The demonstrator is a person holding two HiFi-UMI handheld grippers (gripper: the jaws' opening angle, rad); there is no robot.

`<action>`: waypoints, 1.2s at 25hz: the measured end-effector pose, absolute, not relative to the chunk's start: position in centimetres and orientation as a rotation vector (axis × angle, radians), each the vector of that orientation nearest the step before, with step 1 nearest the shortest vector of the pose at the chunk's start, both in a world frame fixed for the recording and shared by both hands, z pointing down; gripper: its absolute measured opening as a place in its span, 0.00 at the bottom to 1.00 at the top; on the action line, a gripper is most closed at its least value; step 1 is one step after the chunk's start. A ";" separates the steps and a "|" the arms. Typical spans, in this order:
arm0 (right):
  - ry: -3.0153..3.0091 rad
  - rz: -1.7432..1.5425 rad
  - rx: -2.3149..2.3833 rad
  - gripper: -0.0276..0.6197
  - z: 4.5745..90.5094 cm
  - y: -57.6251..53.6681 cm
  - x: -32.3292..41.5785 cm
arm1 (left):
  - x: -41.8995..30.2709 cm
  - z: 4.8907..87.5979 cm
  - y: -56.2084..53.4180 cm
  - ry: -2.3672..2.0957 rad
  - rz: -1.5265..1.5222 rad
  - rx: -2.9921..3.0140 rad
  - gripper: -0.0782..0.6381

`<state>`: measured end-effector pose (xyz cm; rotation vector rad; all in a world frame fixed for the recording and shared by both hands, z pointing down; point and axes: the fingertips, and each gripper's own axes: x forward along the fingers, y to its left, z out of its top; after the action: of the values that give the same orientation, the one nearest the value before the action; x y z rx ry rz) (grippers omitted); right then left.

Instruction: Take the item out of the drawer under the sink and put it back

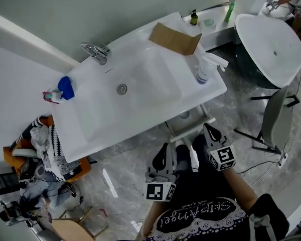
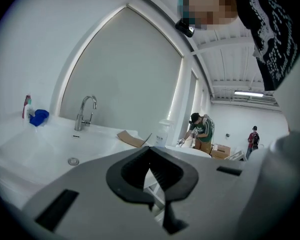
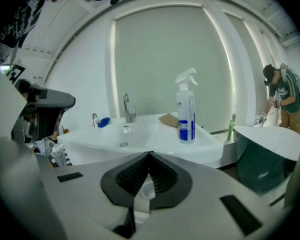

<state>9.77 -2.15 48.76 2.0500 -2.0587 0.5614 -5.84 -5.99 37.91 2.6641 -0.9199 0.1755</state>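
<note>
The white sink [image 1: 140,92] fills the middle of the head view. Below its front right edge a white drawer [image 1: 200,123] stands pulled out, with a small round pale item [image 1: 184,115] inside. My left gripper [image 1: 163,148] [image 2: 150,149] hovers in front of the sink, shut with nothing in it. My right gripper [image 1: 206,128] [image 3: 150,154] hangs above the drawer's front, also shut and holding nothing. Through the slit below the right jaws a white cup-like thing [image 3: 146,191] shows.
On the sink stand a faucet [image 1: 96,52], a spray bottle [image 1: 203,73], a folded cardboard piece [image 1: 174,38] and a blue object [image 1: 66,87]. A basket of clutter [image 1: 40,159] sits at the left. A round white basin [image 1: 273,46] and a chair [image 1: 275,119] are at the right.
</note>
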 end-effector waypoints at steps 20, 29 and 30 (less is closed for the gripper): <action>-2.240 0.251 2.175 0.07 33.9 -0.8 9.5 | -8.0 29.0 -6.3 -1.018 -0.086 2.765 0.12; -2.295 0.238 2.238 0.07 30.7 1.1 9.1 | -8.2 28.3 -5.0 -0.995 -0.112 2.771 0.12; -2.300 0.235 2.234 0.07 30.8 1.4 8.9 | -8.1 28.4 -4.8 -0.987 -0.106 2.779 0.12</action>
<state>8.88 1.40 30.78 2.2335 -2.2998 0.2350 -8.10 -4.82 28.44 2.7786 -0.9874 -0.1056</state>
